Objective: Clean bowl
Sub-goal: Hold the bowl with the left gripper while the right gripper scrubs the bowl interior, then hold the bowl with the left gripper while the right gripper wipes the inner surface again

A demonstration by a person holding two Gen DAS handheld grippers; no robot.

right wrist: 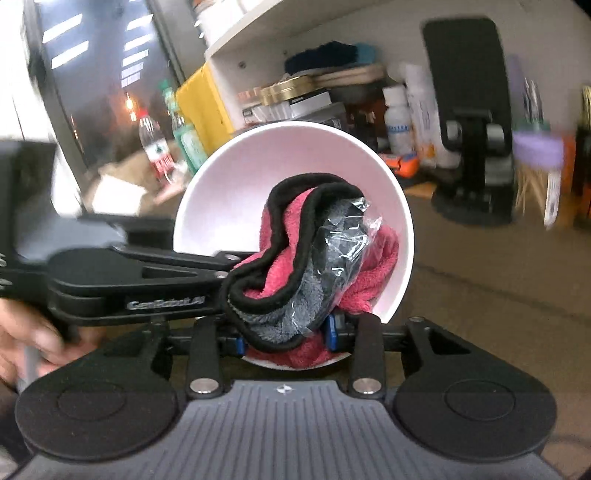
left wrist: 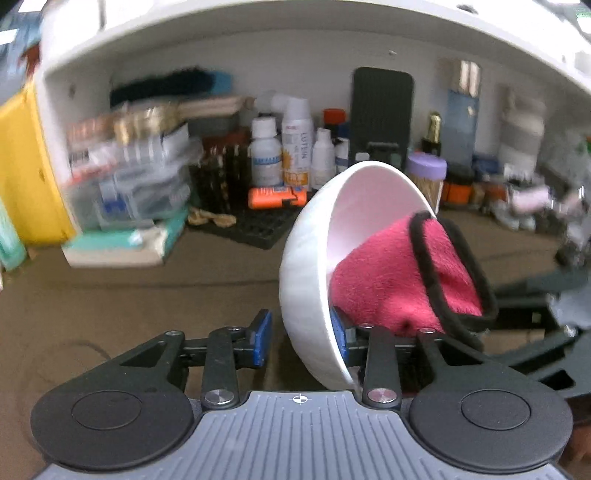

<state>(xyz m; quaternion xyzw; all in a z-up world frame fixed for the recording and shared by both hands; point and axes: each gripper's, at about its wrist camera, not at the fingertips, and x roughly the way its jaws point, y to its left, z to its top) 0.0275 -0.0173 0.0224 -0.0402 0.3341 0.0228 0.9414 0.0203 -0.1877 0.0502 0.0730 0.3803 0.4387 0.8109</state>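
Bowl: white bowl [left wrist: 314,266], smooth, tipped on its side, mouth facing right in the left wrist view, raised above the brown worktop [left wrist: 147,288].
Cloth: pink cloth [left wrist: 388,280] with black edging and a grey side, stuffed into the bowl's mouth.
Left hand-held gripper [left wrist: 303,338]: jaws partly apart, blue pads either side of the bowl's wall; the left pad shows a gap.
Right hand-held gripper [right wrist: 284,338]: jaws closed narrowly on the bunched cloth.
Behind: bottles [left wrist: 291,147], orange lighter [left wrist: 277,195], black phone stand [left wrist: 380,118], purple-lidded jar [left wrist: 426,173] along the worktop's back edge under a white shelf [left wrist: 295,33].
Room: bare worktop toward the front-left edge.
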